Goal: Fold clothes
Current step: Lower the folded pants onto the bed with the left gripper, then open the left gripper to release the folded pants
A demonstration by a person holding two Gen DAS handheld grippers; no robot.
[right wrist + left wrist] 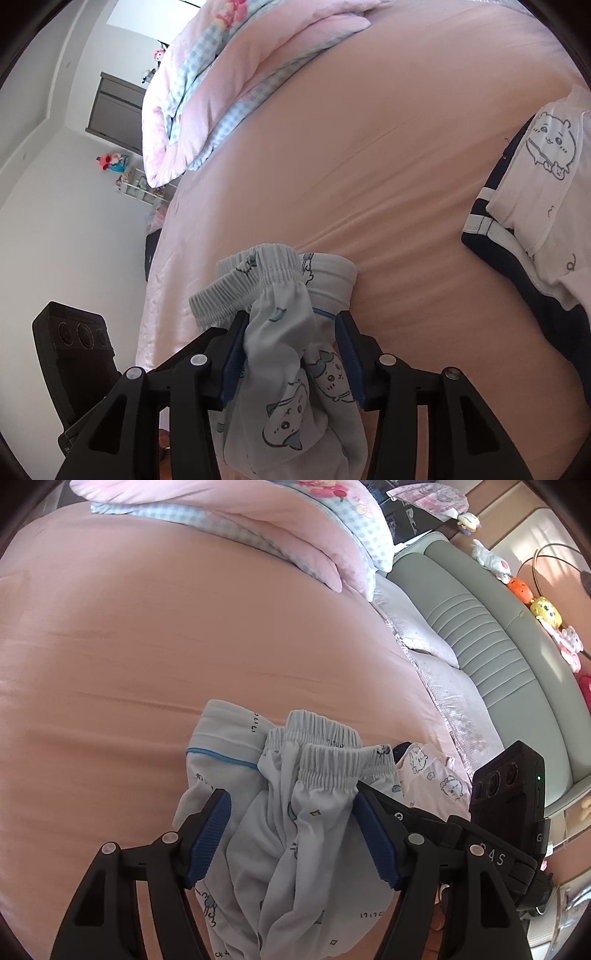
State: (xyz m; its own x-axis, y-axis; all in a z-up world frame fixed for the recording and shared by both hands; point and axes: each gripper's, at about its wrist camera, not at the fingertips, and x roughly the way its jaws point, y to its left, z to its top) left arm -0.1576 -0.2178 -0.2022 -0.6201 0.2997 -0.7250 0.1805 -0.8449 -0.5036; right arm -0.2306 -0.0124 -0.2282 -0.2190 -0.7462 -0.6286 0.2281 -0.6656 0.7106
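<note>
Two claws released: left claw (291, 840), right claw (290, 356) straddle blue pajama pants (295, 812) on bed (110, 646).

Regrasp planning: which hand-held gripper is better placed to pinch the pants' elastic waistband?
Probably left: the open left hand-held gripper has the waistband centred just ahead; at the right hand-held gripper it sits off-centre.

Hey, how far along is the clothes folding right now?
Looks done: a white cartoon-print garment lies folded on a dark navy one on the pink bedsheet. In hand: the light blue pyjama bottoms sit bunched at the bed's edge between the left gripper and the right gripper, both with jaws apart, not clamping. Left: spreading and folding those bottoms.
</note>
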